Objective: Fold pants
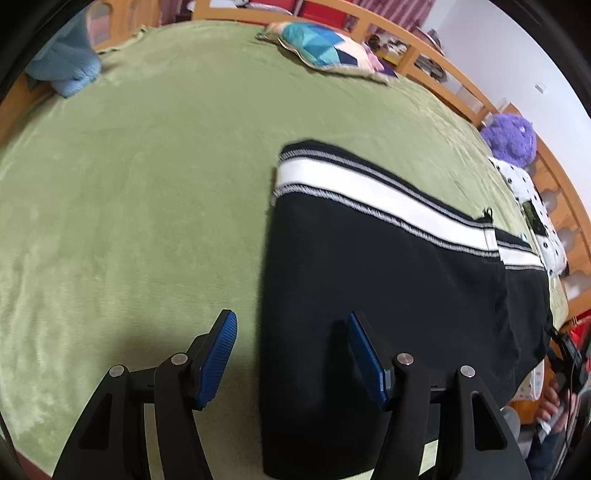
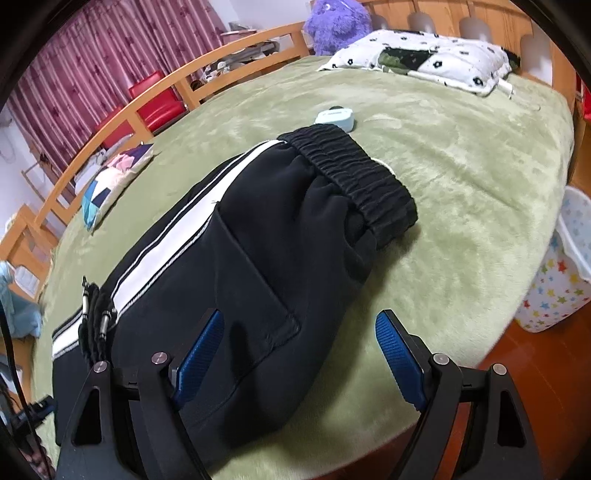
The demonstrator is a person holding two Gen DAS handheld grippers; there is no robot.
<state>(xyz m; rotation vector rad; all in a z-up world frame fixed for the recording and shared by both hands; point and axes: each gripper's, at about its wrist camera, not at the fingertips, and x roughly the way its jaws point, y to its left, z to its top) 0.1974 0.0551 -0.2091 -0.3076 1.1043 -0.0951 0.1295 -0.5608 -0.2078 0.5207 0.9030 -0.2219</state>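
Observation:
Black pants (image 1: 369, 280) with a white side stripe lie flat on the green blanket (image 1: 129, 184). In the left wrist view the hem end is at the left, and my left gripper (image 1: 291, 321) hovers open over the near corner of that end. Its left finger is over blanket and its right finger over black cloth. In the right wrist view the pants (image 2: 258, 258) show their elastic waistband (image 2: 354, 177) at the far end and drawstring cords (image 2: 96, 310) at the left. My right gripper (image 2: 299, 321) stands open above the seat of the pants, pads clear of the fabric.
A patchwork pillow (image 1: 325, 44) and a blue plush (image 1: 66, 66) lie at the far side. A purple plush (image 2: 332, 22), a white patterned pillow (image 2: 424, 59) and a small pale blue box (image 2: 336, 118) sit beyond the waistband. A star-print basket (image 2: 561, 266) stands on the floor.

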